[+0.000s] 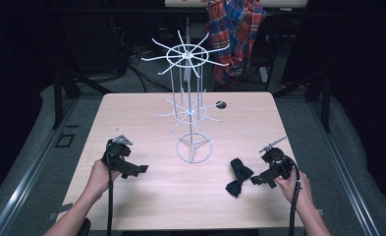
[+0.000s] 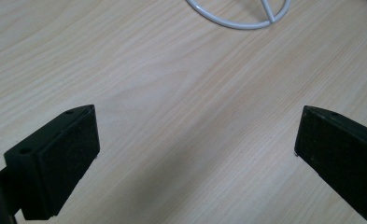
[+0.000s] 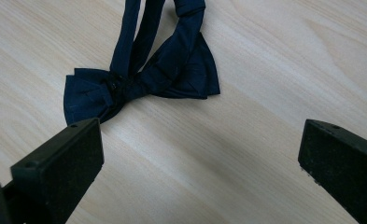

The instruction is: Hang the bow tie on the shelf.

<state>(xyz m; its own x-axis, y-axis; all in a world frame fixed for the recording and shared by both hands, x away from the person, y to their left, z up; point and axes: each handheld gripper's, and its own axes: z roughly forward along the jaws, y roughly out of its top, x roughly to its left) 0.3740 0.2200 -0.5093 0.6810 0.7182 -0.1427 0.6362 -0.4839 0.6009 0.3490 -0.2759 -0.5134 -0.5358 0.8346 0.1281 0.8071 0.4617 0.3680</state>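
probably a lab: dark curtains, cables [image 1: 131, 69], bare wooden table [image 1: 146, 196].

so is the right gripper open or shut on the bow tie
Open. In the right gripper view the right gripper has its jaws spread wide over bare table, and the dark bow tie lies ahead of them, not between the pads.

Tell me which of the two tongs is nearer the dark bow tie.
The right tongs: their open jaws point at the dark navy fabric bow tie just ahead, while the left tongs hover over bare wooden table.
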